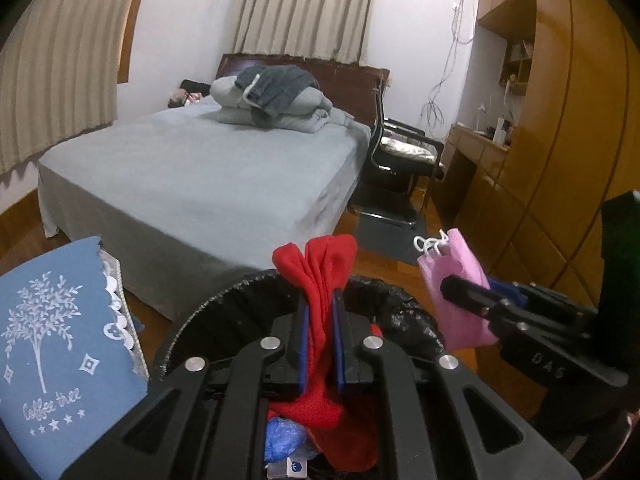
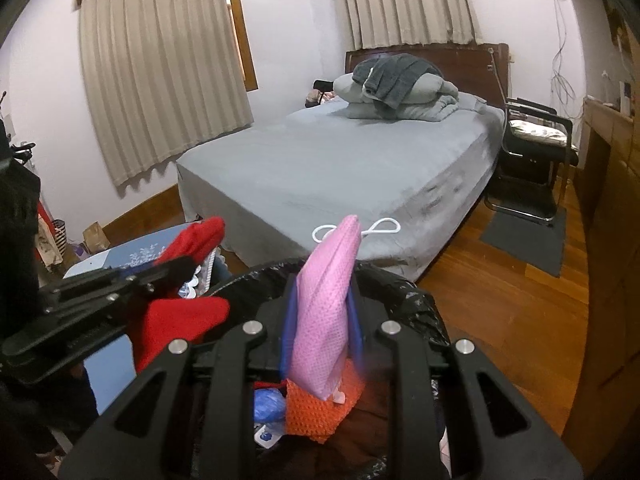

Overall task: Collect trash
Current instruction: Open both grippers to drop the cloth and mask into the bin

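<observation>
Trash bin (image 1: 224, 300) with black liner sits right under both grippers, just off the foot corner of the bed (image 1: 200, 168). Left to right around the bin: blue "Coffee tree" cloth (image 1: 52, 344) at its left rim, left gripper (image 1: 320, 320) over the middle, right gripper (image 1: 460, 292) over the right rim.

Left wrist view: left gripper jaws clenched on a red sock (image 1: 324, 264), toe end sticking up past the fingertips, rest trailing down into the bin. Inside the bin below: crumpled blue plastic (image 1: 280, 436) and a small white packet. Only this view shows the "Coffee tree" print clearly, and the right gripper from the side, pinching the pink face mask (image 1: 460, 280).

Right wrist view: left gripper (image 2: 176, 272) comes in from the left with the red sock (image 2: 180, 320) folded over its fingers. Right gripper (image 2: 320, 300) jaws clamped on the pink face mask (image 2: 324, 312), folded lengthwise, woven texture, white ear loops (image 2: 356, 230) poking out on top. Only this view shows orange mesh (image 2: 320, 412) in the bin (image 2: 420, 308) under the mask, plus bags on the floor by the left wall beyond the bin.

Both views: folded grey bedding (image 2: 400, 88) at the head of the bed, black chair (image 2: 532, 148) beside it, far side from the bin.
</observation>
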{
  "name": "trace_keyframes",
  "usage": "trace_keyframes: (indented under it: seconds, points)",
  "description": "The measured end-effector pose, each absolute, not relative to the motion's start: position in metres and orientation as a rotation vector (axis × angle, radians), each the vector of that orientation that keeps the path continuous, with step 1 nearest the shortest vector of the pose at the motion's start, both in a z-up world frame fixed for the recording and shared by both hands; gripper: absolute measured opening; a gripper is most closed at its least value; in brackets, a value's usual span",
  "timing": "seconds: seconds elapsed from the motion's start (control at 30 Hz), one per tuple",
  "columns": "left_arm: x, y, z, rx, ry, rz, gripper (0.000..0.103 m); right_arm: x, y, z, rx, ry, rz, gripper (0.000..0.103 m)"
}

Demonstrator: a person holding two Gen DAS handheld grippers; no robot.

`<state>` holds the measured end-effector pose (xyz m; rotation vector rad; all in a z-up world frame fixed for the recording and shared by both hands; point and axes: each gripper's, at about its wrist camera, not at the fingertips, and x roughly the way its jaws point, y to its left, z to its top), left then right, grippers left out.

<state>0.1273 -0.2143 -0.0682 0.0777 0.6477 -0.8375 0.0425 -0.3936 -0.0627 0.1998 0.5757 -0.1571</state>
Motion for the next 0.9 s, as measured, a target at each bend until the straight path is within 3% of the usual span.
trace_keyframes:
  seconds: [0.13, 0.2, 0.23, 0.3, 0.4, 0.57, 0.77, 0.9]
  points:
    - [0.134, -0.220, -0.076, 0.089, 0.687, -0.849, 0.018, 0.044, -0.396, -0.067, 0.203, 0.590, -0.159, 0.026]
    - [0.139, -0.217, -0.080, 0.073, 0.712, -0.843, 0.037, 0.045, -0.397, -0.068, 0.207, 0.597, -0.164, 0.031]
    - [0.140, -0.214, -0.081, 0.067, 0.715, -0.836, 0.042, 0.045, -0.397, -0.070, 0.208, 0.600, -0.168, 0.034]
    - [0.144, -0.207, -0.082, 0.059, 0.720, -0.818, 0.051, 0.046, -0.398, -0.072, 0.211, 0.605, -0.177, 0.049]
    - [0.148, -0.198, -0.081, 0.050, 0.724, -0.792, 0.068, 0.046, -0.398, -0.074, 0.213, 0.609, -0.180, 0.062]
    - [0.149, -0.179, -0.073, 0.058, 0.700, -0.733, 0.084, 0.046, -0.395, -0.072, 0.201, 0.603, -0.194, 0.090]
    - [0.145, -0.157, -0.056, 0.065, 0.655, -0.646, 0.097, 0.043, -0.391, -0.066, 0.212, 0.601, -0.190, 0.093]
    - [0.141, -0.140, -0.047, 0.060, 0.641, -0.602, 0.097, 0.038, -0.383, -0.057, 0.201, 0.578, -0.182, 0.095]
